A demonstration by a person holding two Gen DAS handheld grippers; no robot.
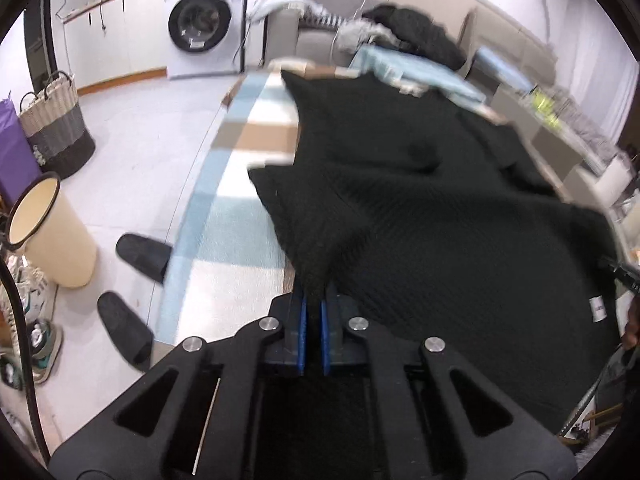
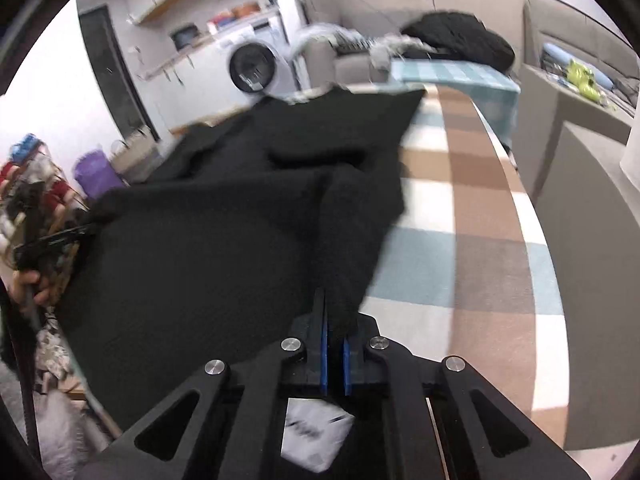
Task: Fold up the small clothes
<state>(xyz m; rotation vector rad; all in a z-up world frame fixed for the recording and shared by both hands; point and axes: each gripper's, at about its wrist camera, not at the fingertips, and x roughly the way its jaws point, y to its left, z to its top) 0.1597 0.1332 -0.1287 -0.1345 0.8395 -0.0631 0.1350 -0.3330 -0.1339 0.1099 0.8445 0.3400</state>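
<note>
Black knit fabric fills both wrist views: a black knitted garment [image 1: 420,208] lies spread over the table [image 1: 256,136], which wears a checked cloth of blue, tan and white. We have the left claw [image 1: 313,300] clamped on a bunched corner of the garment at its near left edge, the blue pads pinching a ridge of knit. Our right claw [image 2: 335,332] is likewise closed on the near right corner, where a fold of fabric rises out from between the pads. A white tag [image 1: 597,309] shows at the near hem.

We judge this the start of a fold: both near corners are gripped and not yet carried over. Next we should lift both corners together, keep the edge taut between them, and lay it onto the far edge by the sofa [image 1: 520,40] without dragging the body.
</note>
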